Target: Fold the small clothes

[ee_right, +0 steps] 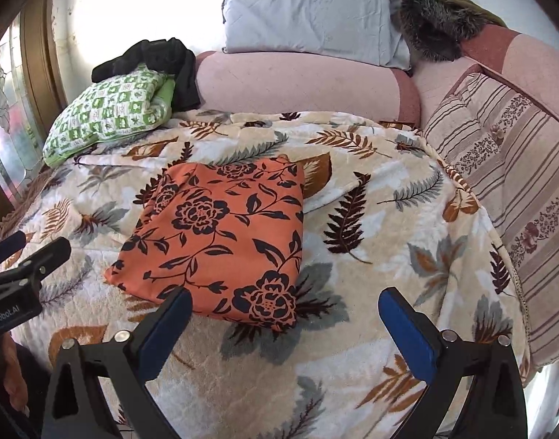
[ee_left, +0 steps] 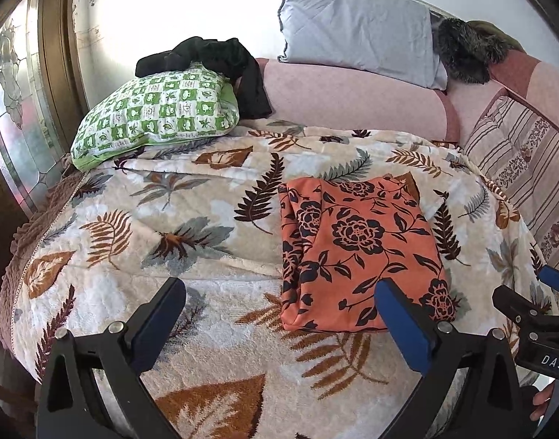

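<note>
An orange garment with a black flower print (ee_left: 360, 252) lies folded into a flat rectangle on the leaf-patterned blanket (ee_left: 206, 219); it also shows in the right wrist view (ee_right: 224, 237). My left gripper (ee_left: 279, 296) is open and empty, held above the blanket just in front of the garment's near edge. My right gripper (ee_right: 284, 305) is open and empty, held near the garment's near right corner. The right gripper shows at the right edge of the left wrist view (ee_left: 535, 303), and the left gripper at the left edge of the right wrist view (ee_right: 26, 252).
A green checked pillow (ee_left: 158, 113) with a black garment (ee_left: 213, 58) on it lies at the back left. A grey pillow (ee_left: 356, 29) and a dark furry item (ee_left: 466, 51) sit on the pink bolster (ee_left: 352, 98). A striped cushion (ee_right: 506, 168) stands right.
</note>
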`<action>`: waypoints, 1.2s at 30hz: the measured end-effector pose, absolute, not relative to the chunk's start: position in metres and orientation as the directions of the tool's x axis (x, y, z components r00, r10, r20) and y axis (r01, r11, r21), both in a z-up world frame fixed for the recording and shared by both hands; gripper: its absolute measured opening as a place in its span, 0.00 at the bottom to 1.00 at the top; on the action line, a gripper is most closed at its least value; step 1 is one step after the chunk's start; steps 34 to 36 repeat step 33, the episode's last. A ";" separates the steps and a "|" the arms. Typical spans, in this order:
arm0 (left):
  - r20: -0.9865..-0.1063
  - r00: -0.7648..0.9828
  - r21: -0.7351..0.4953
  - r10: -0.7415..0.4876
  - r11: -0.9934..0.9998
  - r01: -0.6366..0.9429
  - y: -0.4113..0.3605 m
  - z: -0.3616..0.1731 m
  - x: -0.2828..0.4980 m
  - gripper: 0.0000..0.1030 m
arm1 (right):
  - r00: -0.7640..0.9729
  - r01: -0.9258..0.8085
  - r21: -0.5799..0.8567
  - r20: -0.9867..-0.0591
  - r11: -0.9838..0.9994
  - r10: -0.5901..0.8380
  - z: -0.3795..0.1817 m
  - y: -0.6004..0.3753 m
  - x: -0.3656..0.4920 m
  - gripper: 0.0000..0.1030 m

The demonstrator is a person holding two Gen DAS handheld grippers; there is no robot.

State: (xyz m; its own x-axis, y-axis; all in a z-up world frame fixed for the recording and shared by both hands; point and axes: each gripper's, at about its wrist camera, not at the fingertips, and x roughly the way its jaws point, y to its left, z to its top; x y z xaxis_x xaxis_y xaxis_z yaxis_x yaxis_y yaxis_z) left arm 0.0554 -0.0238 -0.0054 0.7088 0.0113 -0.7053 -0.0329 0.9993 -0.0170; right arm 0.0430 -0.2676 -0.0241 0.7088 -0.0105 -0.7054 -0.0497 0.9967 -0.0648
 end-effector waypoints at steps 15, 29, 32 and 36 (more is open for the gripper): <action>-0.717 0.696 -0.002 0.028 0.999 -0.042 -0.024 -0.010 0.064 0.99 | 0.695 -0.062 -0.075 -0.719 0.995 -0.011 -0.030 -0.258 0.052 1.00; -0.733 0.679 -0.005 0.024 0.999 -0.041 -0.029 -0.018 0.079 0.99 | 0.694 -0.063 -0.071 -0.720 0.995 -0.008 -0.031 -0.258 0.065 1.00; -0.725 0.689 0.006 0.026 0.999 -0.031 -0.032 -0.017 0.080 0.99 | 0.695 -0.062 -0.072 -0.719 0.995 -0.009 -0.031 -0.258 0.067 1.00; -0.724 0.690 0.010 0.024 1.000 -0.025 -0.033 -0.016 0.081 0.99 | 0.695 -0.062 -0.071 -0.719 0.996 -0.008 -0.031 -0.258 0.067 1.00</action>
